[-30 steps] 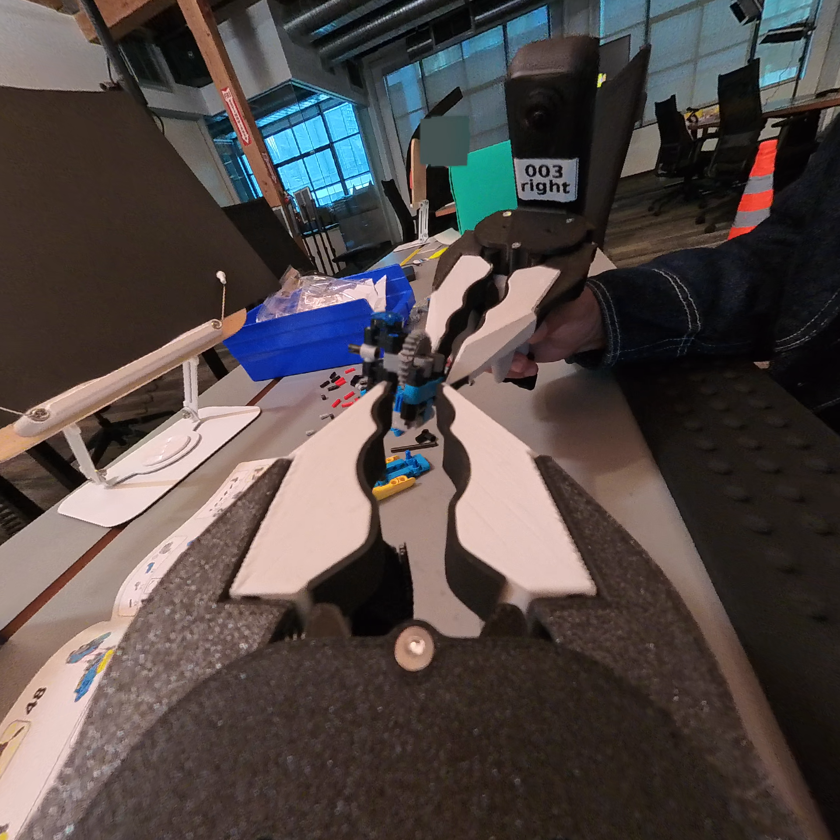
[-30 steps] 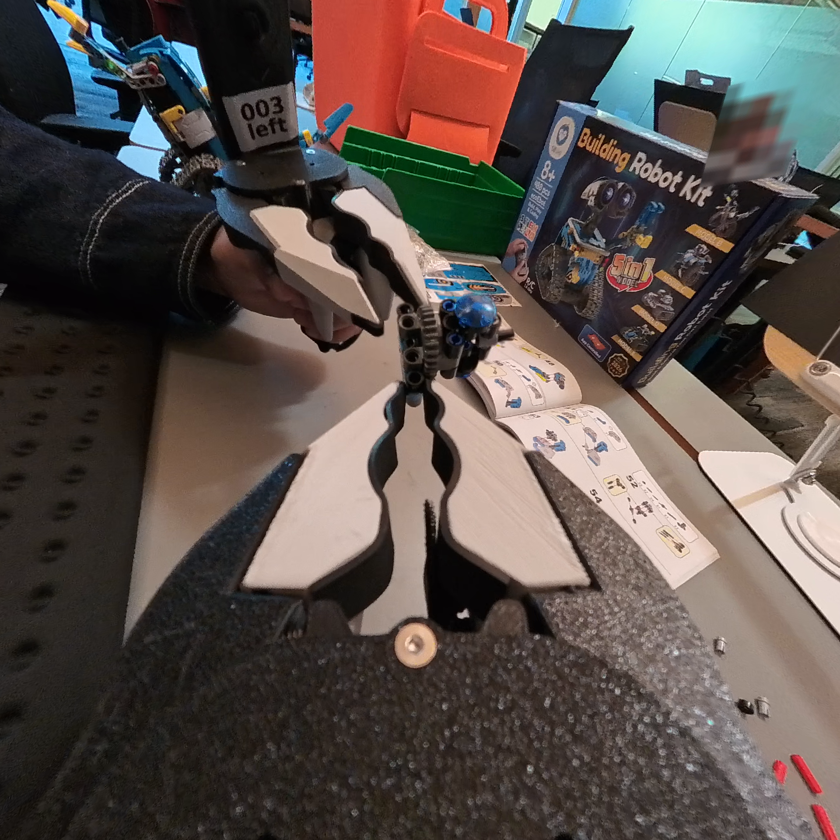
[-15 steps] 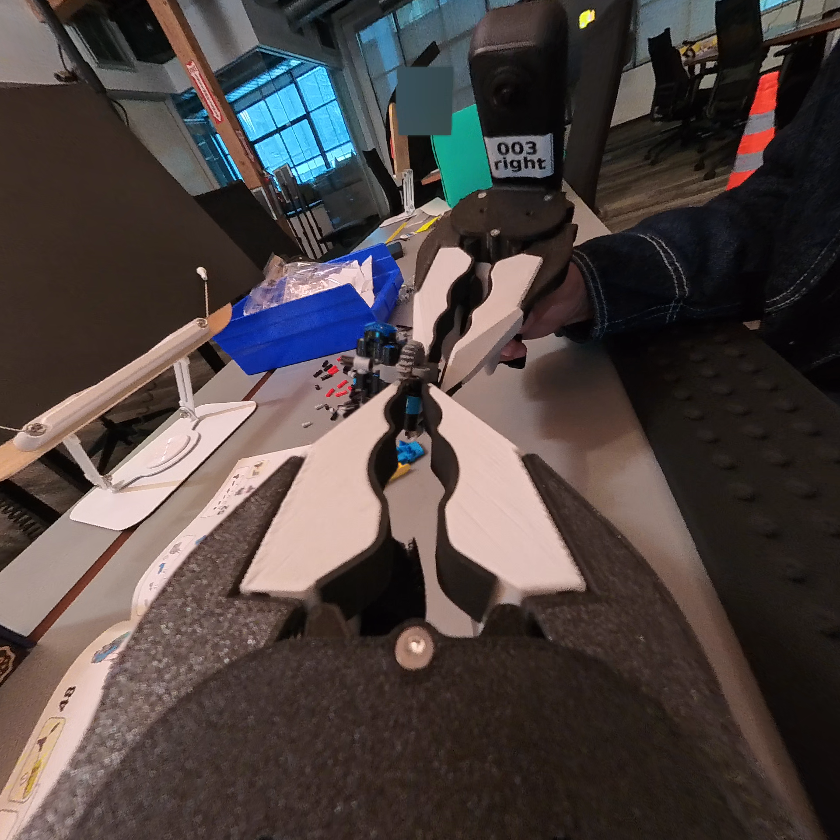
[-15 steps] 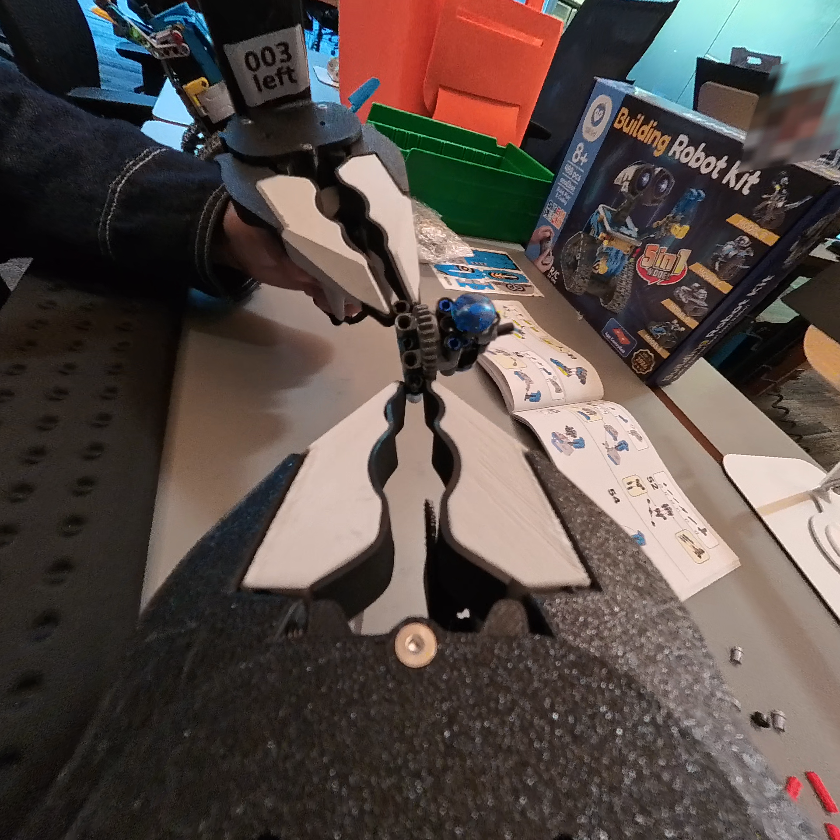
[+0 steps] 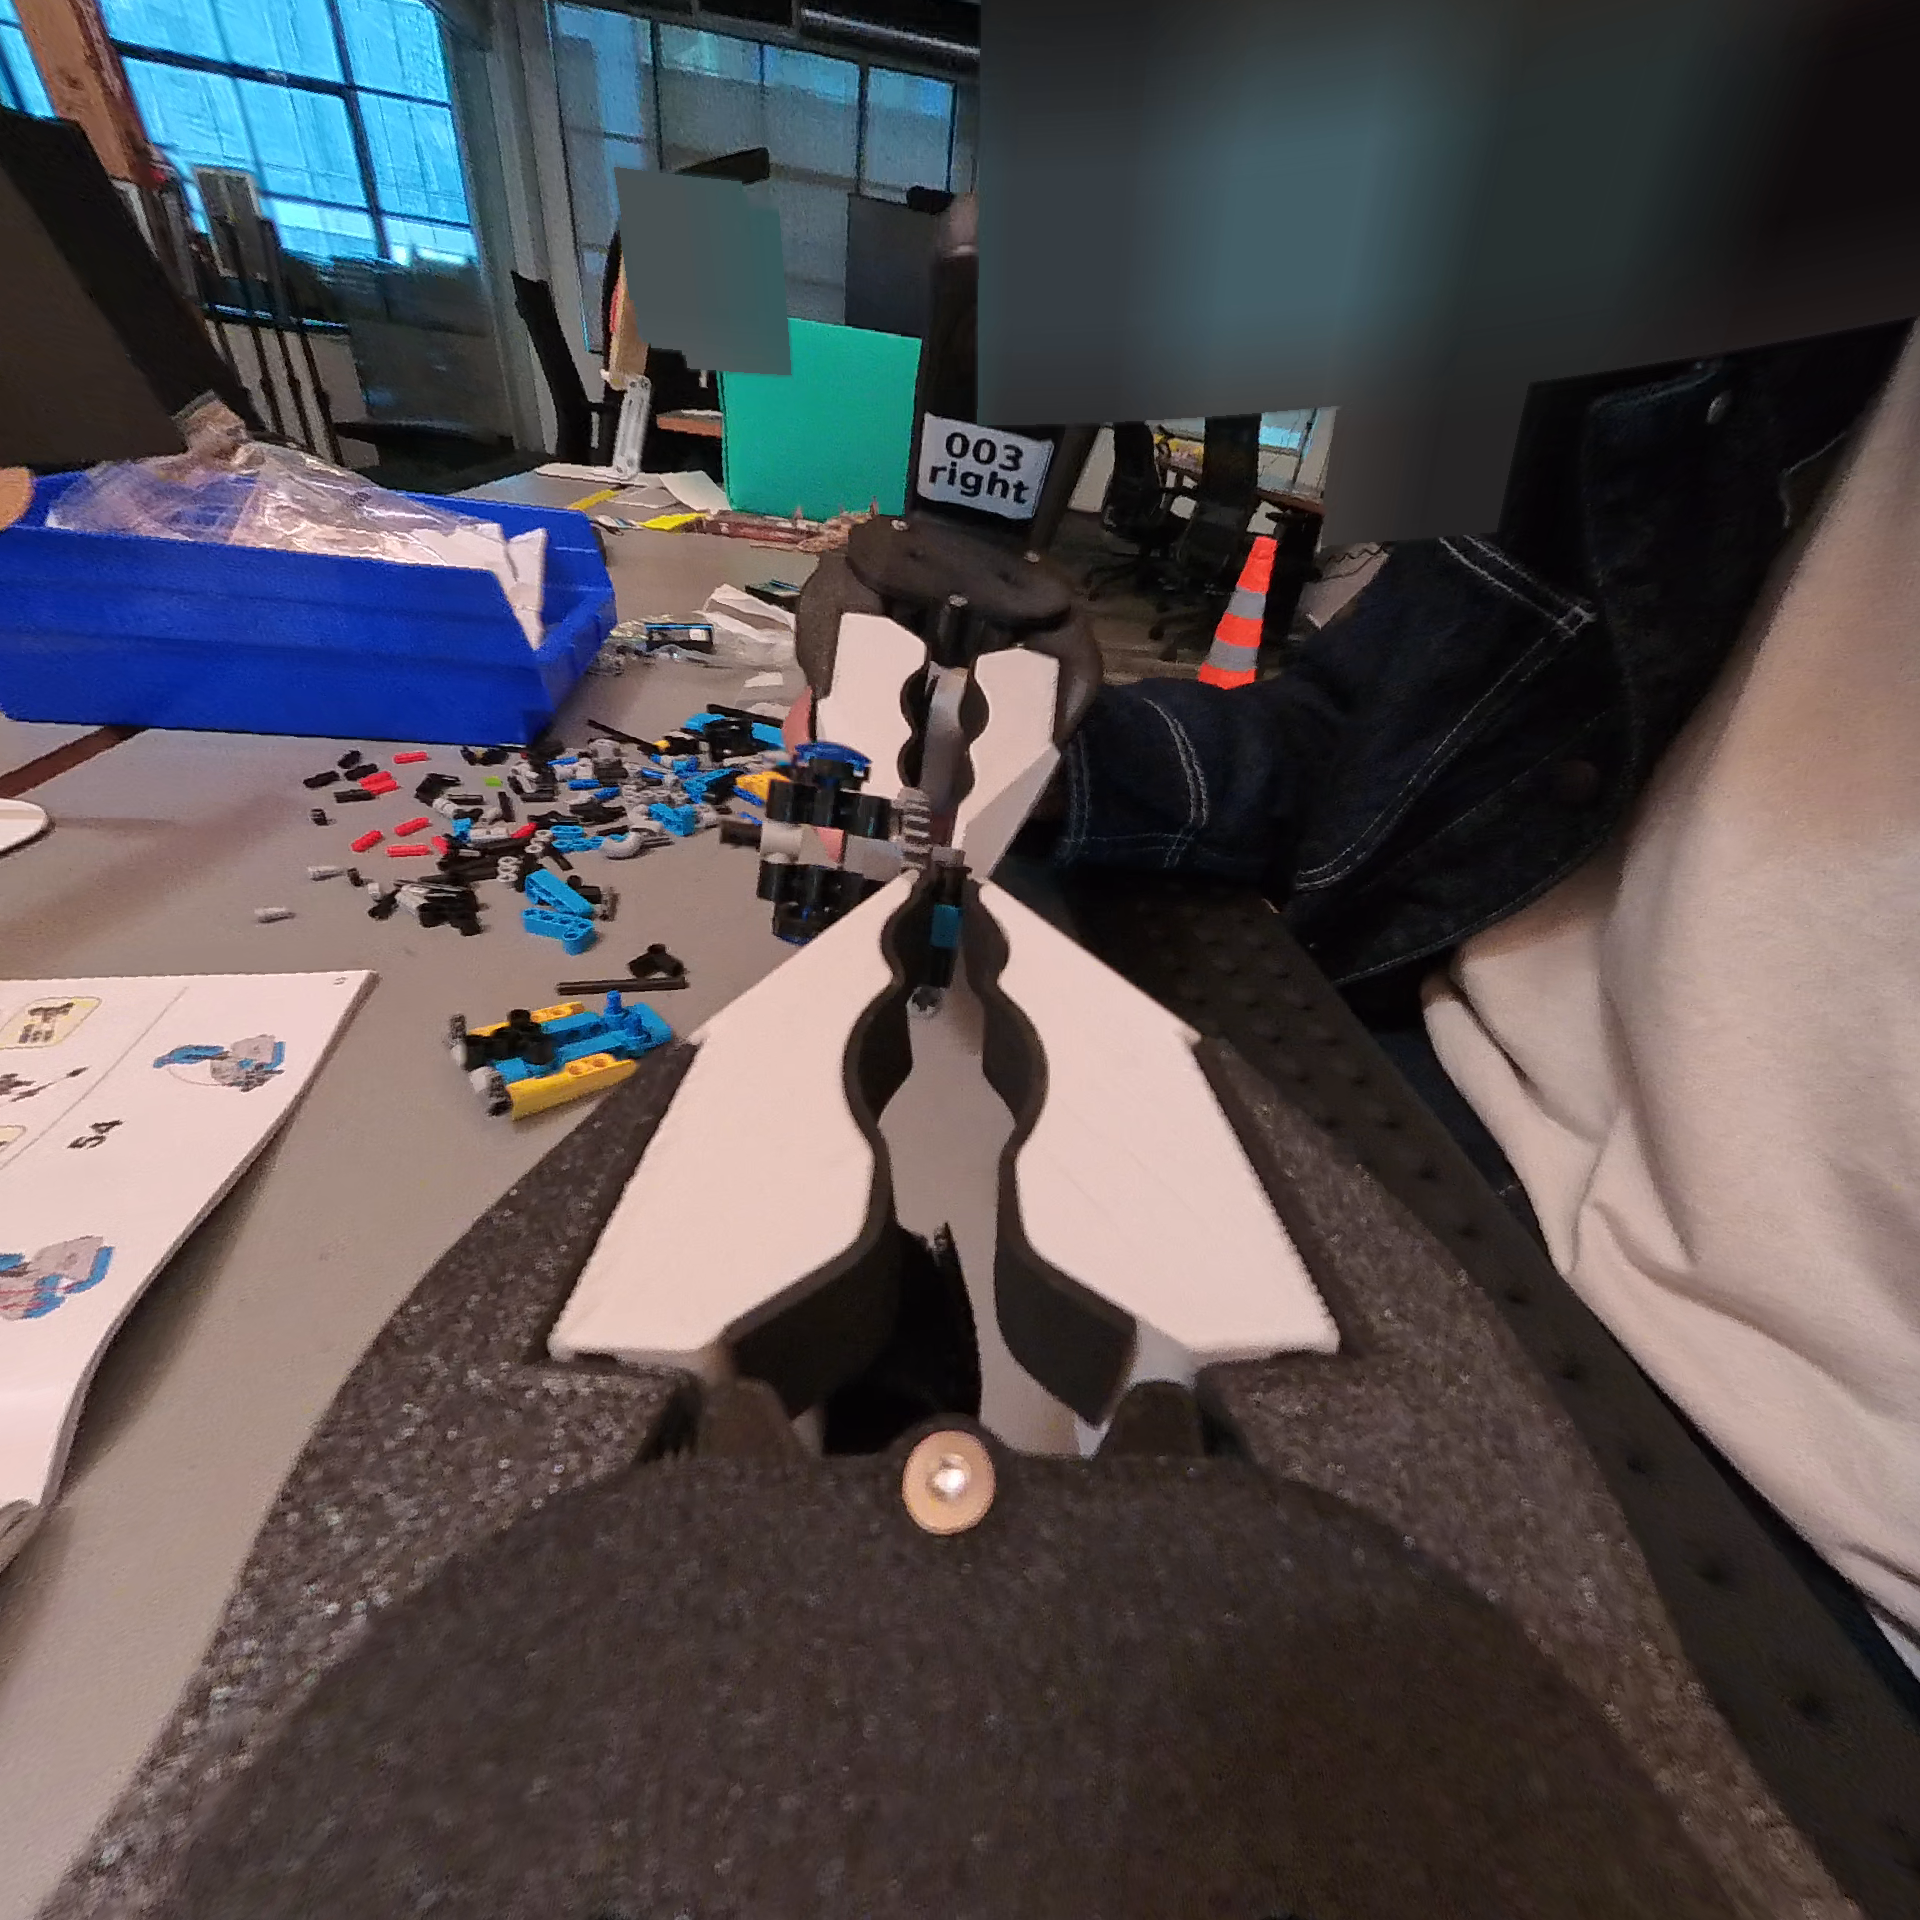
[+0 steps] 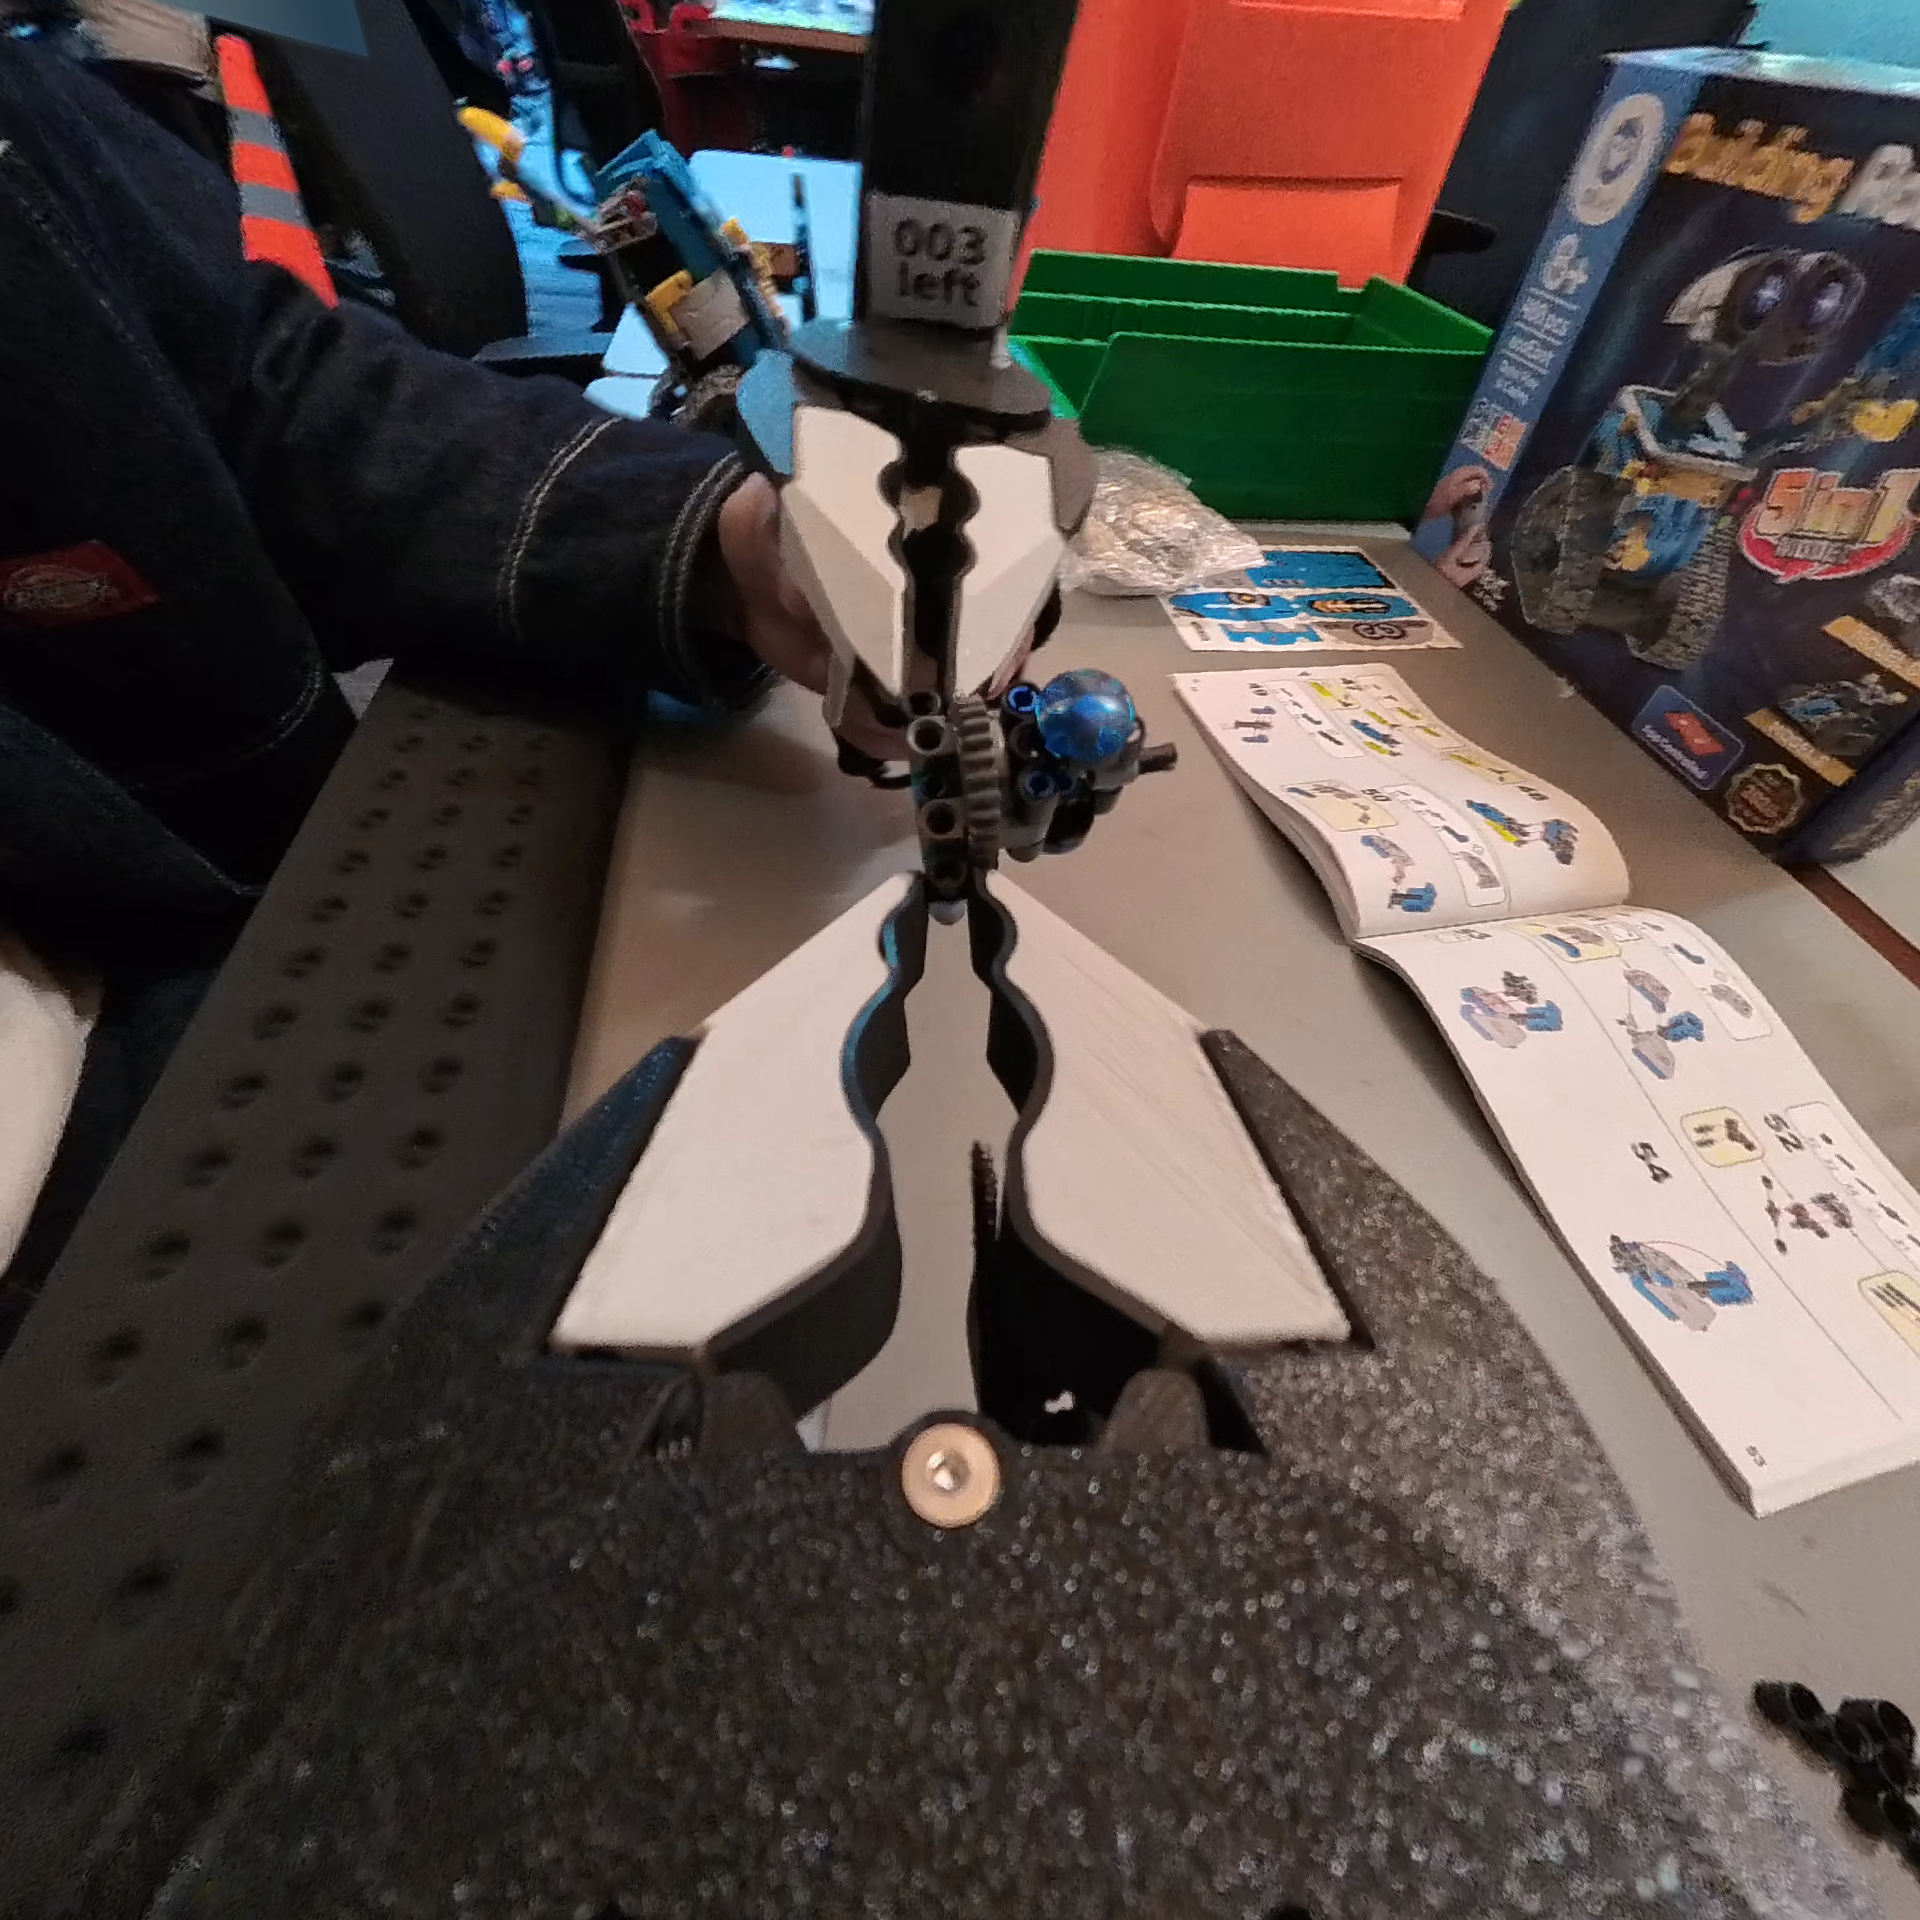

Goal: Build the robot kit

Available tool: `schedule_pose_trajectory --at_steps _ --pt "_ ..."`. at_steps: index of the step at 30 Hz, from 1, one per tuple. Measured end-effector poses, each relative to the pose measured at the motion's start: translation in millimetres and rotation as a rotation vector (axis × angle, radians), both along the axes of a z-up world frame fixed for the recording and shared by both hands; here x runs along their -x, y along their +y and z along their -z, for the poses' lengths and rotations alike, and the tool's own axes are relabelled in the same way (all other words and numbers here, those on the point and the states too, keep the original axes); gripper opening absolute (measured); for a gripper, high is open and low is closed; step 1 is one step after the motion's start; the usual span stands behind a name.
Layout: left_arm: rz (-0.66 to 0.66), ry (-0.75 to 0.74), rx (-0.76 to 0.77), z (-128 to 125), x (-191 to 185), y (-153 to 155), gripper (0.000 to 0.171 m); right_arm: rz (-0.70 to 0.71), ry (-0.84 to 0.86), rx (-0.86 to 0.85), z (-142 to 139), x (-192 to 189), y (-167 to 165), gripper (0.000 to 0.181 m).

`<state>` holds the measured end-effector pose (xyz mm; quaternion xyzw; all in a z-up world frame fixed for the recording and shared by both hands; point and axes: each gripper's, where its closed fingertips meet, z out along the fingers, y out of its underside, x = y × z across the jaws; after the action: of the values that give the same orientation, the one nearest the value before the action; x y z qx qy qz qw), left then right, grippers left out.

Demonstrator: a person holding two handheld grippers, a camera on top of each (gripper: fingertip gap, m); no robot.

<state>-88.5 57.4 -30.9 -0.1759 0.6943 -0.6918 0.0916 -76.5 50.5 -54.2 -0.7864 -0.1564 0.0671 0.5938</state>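
My right gripper (image 6: 951,891) has its fingers drawn narrow and pinched on the lower end of a small brick assembly (image 6: 992,774), a dark holed beam with a grey gear and a blue dome on its side, held upright in the air above the near edge of the grey table (image 6: 1195,935) where it meets the black perforated mat (image 6: 312,1039). My left gripper (image 5: 940,906) was standing off a second ago, its fingers spread wider and beside the piece. Now it has come in from the opposite side, and its fingers are narrow around a black and blue part of the same assembly, tip to tip with the right one. So the piece now hangs between both claws instead of one, and I cannot tell which of the two carries more of it. Both cameras have also swung round toward the person's dark sleeve and pale top. Off to the left gripper's side, a scatter of loose black, blue and red pieces (image 5: 540,831) lies on the table, with a small yellow and blue build (image 5: 561,1049) nearer, a blue bin (image 5: 291,634) behind them, and an open booklet (image 6: 1558,1039). A printed box (image 6: 1714,416) and a green bin (image 6: 1247,416) stand at the far side.
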Motion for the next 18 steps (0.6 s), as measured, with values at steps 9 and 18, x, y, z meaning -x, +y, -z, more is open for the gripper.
schedule_pose_trajectory --at_steps 9,18 --pt "-0.135 0.027 0.096 -6 -25 4 0.027 0.046 0.375 -0.142 -37 -19 2 0.007" --pt "-0.259 0.135 0.207 -7 -47 14 0.019 0.122 0.415 -0.115 -20 -30 16 0.007"
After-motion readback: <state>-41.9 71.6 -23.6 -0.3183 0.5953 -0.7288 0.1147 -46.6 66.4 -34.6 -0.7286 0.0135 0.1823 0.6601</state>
